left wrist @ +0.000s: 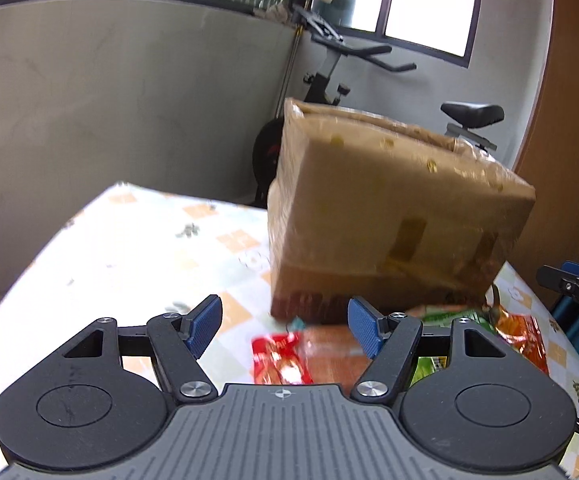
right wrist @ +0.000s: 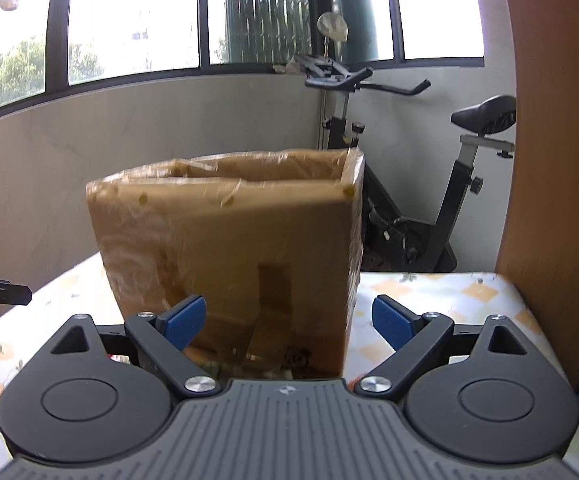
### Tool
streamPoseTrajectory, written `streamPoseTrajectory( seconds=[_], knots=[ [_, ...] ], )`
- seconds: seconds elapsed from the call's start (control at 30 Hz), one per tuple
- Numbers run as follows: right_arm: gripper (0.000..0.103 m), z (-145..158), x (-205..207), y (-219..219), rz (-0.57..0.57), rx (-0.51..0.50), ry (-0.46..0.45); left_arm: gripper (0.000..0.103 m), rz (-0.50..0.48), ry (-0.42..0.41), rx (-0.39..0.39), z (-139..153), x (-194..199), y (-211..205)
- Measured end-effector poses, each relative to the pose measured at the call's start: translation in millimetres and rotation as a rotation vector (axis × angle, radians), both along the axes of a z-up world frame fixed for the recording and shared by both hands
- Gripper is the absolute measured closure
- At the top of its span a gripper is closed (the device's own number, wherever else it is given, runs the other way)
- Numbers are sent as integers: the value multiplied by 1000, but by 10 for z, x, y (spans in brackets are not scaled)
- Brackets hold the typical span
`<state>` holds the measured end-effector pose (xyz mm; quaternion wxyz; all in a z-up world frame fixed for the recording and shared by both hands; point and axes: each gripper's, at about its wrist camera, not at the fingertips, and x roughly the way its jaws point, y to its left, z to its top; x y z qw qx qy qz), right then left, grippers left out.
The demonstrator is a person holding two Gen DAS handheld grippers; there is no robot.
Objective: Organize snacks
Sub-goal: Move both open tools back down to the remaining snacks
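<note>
Behind the table [left wrist: 137, 240] stand a grey wall, windows and an exercise bike [right wrist: 429, 200]; on its patterned cloth a tape-wrapped cardboard box [left wrist: 389, 216] sits toward the far right corner, snack packets [left wrist: 279, 360] loose at its near foot. Sorting looks barely begun — left claw [left wrist: 285, 330] and right claw [right wrist: 287, 324] both gape wide, holding nothing. Blur smears the packets — the box's inside stays hidden.
</note>
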<state>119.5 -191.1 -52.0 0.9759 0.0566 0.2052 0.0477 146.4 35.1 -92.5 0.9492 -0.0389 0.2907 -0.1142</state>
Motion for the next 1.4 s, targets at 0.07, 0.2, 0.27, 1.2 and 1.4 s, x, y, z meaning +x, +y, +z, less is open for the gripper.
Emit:
streamPoseTrajectory(
  seconds=[0.07,0.2,0.27,1.2,1.4],
  knots=[
    [11,-43,-10,20,4,1,12,31,-10,14,-4,-44,-20,-28],
    [11,-33,-10,2,-3,1,14,31,-20,-6,7,8,-55,-18],
    [11,34,-7,-46,-16,2,-3,31,-7,-26,-2,100,-48,42],
    [11,-130,14,-147,-43,-19,24,33,12,190,-24,-528,-181,-8],
    [11,-234,45,-142,-45,-2,50,39,-38,292,-63,-768,-261,-104]
  ],
)
